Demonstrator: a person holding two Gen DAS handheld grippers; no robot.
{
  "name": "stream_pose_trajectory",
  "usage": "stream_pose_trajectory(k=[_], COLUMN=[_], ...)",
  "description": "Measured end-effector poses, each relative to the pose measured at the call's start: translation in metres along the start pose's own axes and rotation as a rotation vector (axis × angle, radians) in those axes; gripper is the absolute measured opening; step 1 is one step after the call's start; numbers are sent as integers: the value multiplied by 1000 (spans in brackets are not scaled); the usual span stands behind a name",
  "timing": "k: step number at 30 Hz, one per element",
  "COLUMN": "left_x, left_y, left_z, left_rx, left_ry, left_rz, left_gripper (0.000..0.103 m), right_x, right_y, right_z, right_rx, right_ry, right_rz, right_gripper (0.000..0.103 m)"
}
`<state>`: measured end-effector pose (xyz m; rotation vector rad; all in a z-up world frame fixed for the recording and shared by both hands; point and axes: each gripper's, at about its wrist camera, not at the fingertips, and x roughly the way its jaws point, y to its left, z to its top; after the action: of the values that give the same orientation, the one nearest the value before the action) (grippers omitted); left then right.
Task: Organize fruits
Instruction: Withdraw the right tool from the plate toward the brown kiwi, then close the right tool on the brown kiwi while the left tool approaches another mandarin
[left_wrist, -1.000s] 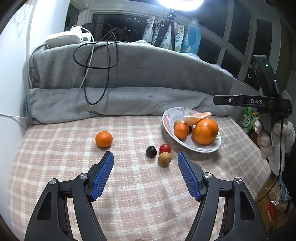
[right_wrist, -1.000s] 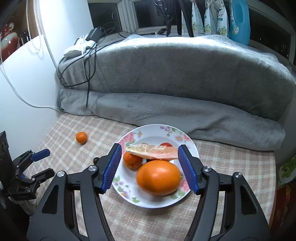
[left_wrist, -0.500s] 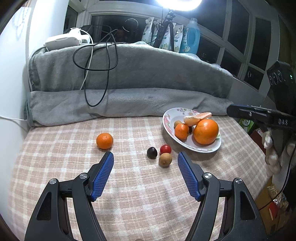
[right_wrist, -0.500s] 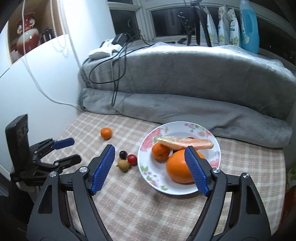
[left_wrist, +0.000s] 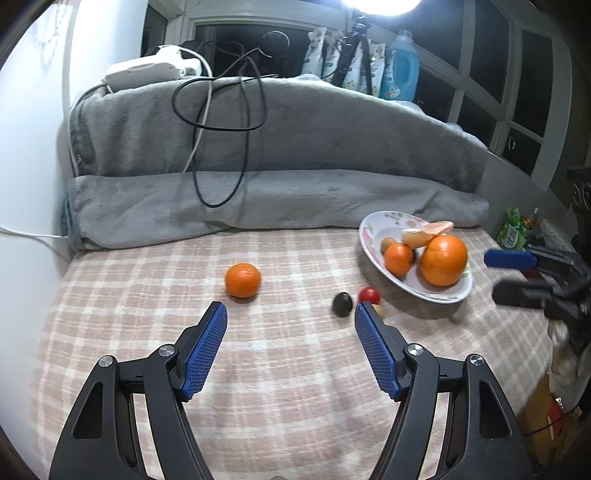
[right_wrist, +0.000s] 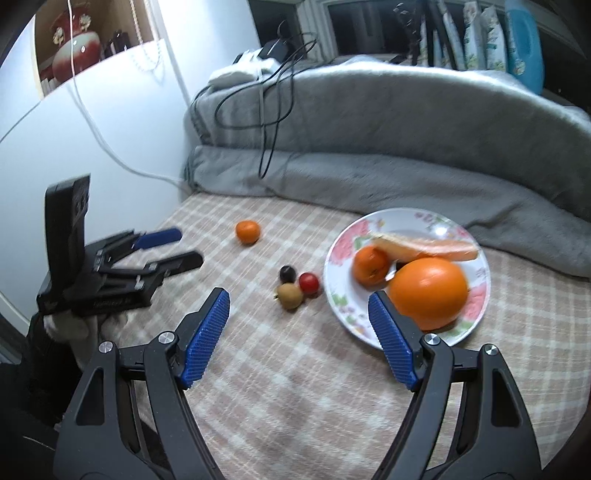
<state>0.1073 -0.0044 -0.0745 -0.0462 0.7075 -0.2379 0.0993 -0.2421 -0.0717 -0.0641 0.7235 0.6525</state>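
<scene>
Right hand-held gripper (right_wrist: 297, 334): jaws wide apart, nothing between the pads, having just opened further. It points down at the checked surface (right_wrist: 295, 387). Just ahead, slightly left of its centreline, sits the loose cluster: brown kiwi-like fruit (right_wrist: 290, 295) nearest, red cherry tomato (right_wrist: 308, 283) touching it on the right, dark plum (right_wrist: 287, 273) just behind. All three are roundish, so no long axis to line up with.

Plate (right_wrist: 341, 243) lies right of the cluster, close; its big orange (right_wrist: 428, 293) is partly behind the right pad.

Left hand-held gripper (left_wrist: 290, 350): jaws apart, empty, angled down; the cluster sits by its right pad. The lone tangerine (left_wrist: 243, 280), ahead and slightly left, looks like its pick.

Judgement: right takes the cluster, brown fruit first.
</scene>
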Motion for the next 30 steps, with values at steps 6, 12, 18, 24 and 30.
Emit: stream_pose_trajectory(k=[6,12,18,24,30], left_x=[10,25,38,49,54], left_y=[22,40,52,61,66], left_z=[10,20,25,26,24], left_rx=[-22,-57,-84,-96,-104], left_ry=[9,25,44,59,68], left_rz=[7,-20,-43,-53,-63], left_gripper=[71,71,67,66,63], right_x=[23,53,76,89,94], right_y=[11,18,17,15,15], right_z=[-6,-9,-10,-9,-6], right_rx=[0,18,72,91,91], right_ry=[50,115,153,173,184], right_rz=[2,5,5,-20,-29], right_gripper=[75,57,47,43,41])
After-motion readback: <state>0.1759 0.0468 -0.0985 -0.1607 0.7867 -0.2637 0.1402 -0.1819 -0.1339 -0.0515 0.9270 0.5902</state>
